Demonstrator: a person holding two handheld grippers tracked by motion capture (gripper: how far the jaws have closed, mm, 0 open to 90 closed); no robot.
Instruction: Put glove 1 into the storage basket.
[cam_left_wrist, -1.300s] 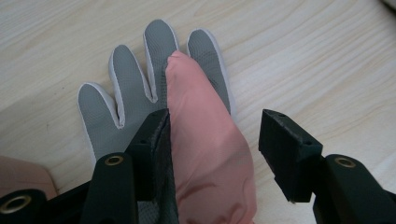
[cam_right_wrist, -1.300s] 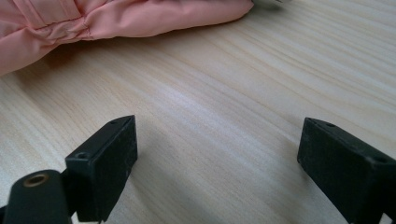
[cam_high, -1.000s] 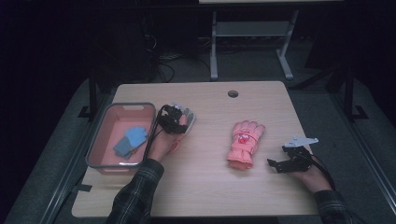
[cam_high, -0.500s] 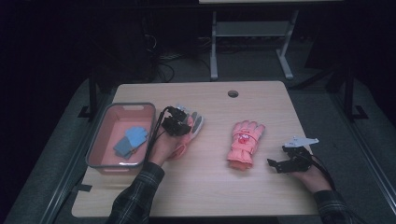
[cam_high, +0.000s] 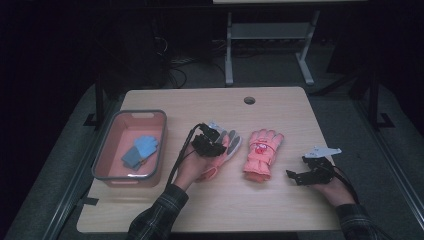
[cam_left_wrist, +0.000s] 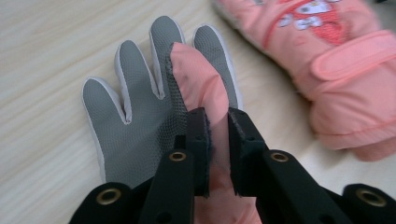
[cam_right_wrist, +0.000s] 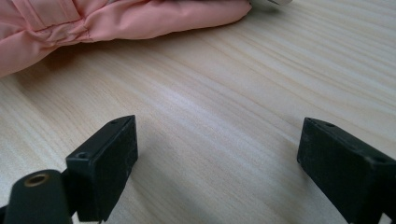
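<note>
Two gloves lie side by side mid-table. My left tool (cam_left_wrist: 218, 140) pinches a folded pink flap of the grey-palmed glove (cam_left_wrist: 140, 116), which rests palm up on the table (cam_high: 280, 210), just beside the pink glove (cam_high: 261, 152); its jaws have just been easing wider with the fabric between them. My right tool (cam_right_wrist: 217, 158) rests spread near the right edge. A pink bin (cam_high: 105, 150) holding a blue cloth (cam_high: 140, 150) sits by the left edge.
</note>
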